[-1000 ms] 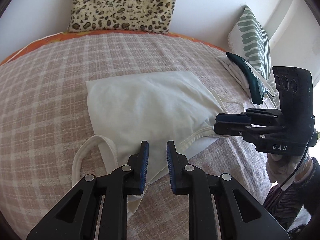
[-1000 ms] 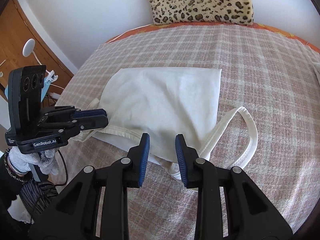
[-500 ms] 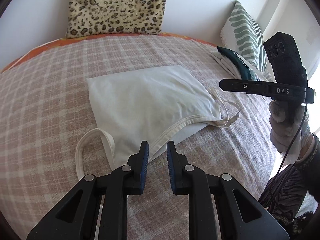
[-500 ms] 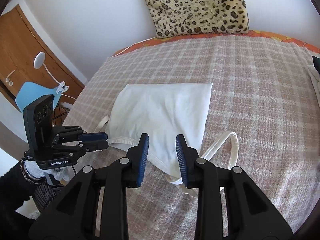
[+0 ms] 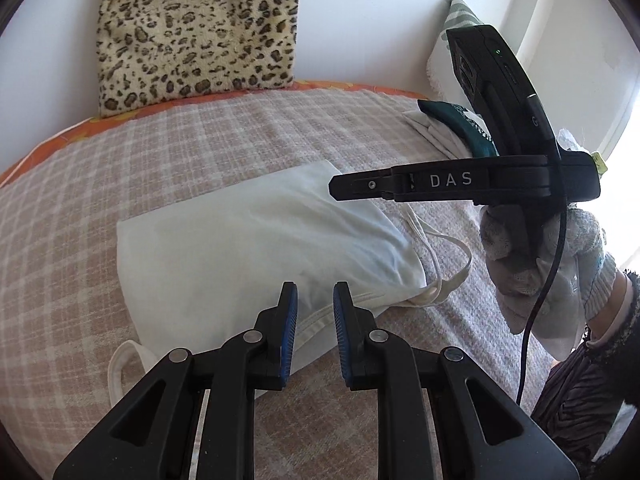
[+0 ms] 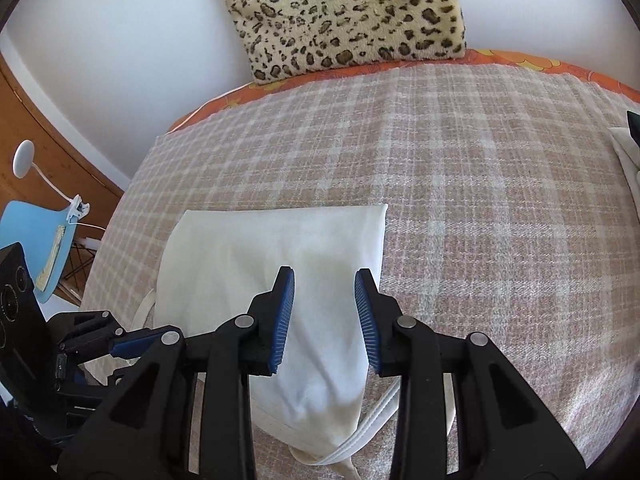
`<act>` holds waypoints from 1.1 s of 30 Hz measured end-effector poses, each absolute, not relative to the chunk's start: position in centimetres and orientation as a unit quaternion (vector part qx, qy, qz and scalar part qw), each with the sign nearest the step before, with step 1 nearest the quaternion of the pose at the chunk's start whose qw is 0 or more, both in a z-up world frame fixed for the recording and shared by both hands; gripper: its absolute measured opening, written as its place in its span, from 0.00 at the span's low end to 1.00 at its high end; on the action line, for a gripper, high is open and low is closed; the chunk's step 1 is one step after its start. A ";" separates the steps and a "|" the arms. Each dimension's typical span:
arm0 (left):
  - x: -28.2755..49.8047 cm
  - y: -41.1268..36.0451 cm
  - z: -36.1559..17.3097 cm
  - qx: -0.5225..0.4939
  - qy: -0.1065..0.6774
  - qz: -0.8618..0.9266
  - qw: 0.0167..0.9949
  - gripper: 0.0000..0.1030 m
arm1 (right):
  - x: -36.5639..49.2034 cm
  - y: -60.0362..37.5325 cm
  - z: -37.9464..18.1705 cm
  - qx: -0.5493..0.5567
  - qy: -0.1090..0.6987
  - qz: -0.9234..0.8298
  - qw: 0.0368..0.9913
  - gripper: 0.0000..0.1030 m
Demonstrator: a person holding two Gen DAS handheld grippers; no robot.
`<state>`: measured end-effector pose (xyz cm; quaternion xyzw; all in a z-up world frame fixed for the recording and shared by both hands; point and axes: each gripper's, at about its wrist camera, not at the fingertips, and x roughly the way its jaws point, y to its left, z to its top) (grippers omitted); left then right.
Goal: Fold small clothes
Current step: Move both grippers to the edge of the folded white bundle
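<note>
A white strappy top (image 5: pixel 260 240) lies folded flat on the plaid bedspread (image 5: pixel 240 132), with one strap (image 5: pixel 452 256) trailing at its right and another (image 5: pixel 116 364) at the near left. My left gripper (image 5: pixel 315 300) hovers over the near hem, open by a narrow gap with nothing in it. A gloved hand holds my right gripper (image 5: pixel 336 188) edge-on above the top's right end. In the right wrist view the right gripper (image 6: pixel 324 292) stands open over the top (image 6: pixel 272 260), holding nothing. The left gripper (image 6: pixel 116 340) shows low at the left there.
A leopard-print cushion (image 5: pixel 196 36) leans on the wall at the head of the bed. A green-striped pillow (image 5: pixel 460 12) and a pile of folded teal and white clothes (image 5: pixel 448 128) sit at the right. Off the left edge are a blue chair (image 6: pixel 36 240) and a clip lamp (image 6: pixel 24 160).
The right gripper has lifted off the top's right hem and rolled edge-on, its jaws a little wider. The left gripper has shifted along the near hem. The top stays on the bed.
</note>
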<state>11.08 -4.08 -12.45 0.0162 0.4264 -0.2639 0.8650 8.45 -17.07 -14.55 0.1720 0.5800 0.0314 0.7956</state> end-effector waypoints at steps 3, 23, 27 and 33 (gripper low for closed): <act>11.1 -4.9 -12.7 0.031 0.429 -0.263 0.864 0.16 | 8.9 -17.1 -15.1 0.168 0.583 0.026 0.794 0.32; 8.1 -4.6 -13.9 0.067 0.458 -0.295 0.836 0.21 | 10.7 -20.4 -17.5 0.214 0.594 -0.010 0.776 0.32; 7.8 -0.8 -11.3 -0.001 0.438 -0.284 0.853 0.56 | 10.5 -21.7 -17.1 0.270 0.581 0.001 0.768 0.32; 11.9 6.8 -11.4 -0.184 0.449 -0.241 0.840 0.56 | 10.3 -22.3 -17.2 0.321 0.572 0.024 0.754 0.45</act>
